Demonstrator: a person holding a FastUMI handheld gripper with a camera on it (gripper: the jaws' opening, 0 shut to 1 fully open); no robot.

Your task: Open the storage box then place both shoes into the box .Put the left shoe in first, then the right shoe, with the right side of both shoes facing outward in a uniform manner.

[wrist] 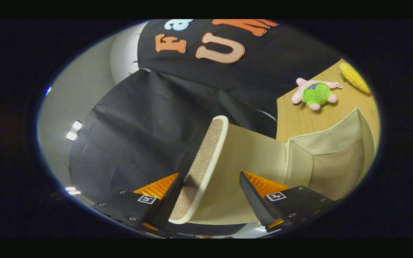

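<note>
Black cloth of the booth wall (138, 125) takes up the whole left and upper middle of the frame, and at the right a slice of wooden bench (296, 118) shows beneath it. Against that bench stands the cream fabric storage box (335, 161), lower right of the frame, its mouth turned toward me and its inside bare as far as I can see. Its lid (206, 168) — a woven-faced flap with a pale padded rim — is swung up and runs from the lower middle toward the centre, edge-on to me.

My jaws (210, 195) stand moderately wide, one finger on each side of the lid's edge; the left finger looks close against the woven face, the right stands off from the inner side, so I judge I am guiding the flap rather than pinching it.

So the opening step is in hand, near its end I think. Next calls for letting the lid rest fully back, then fetching the left shoe.

Smaller things lie on the bench at the upper right — a pink-and-green plush toy (316, 94) and, beyond it, a yellow corn cob (354, 77).
</note>
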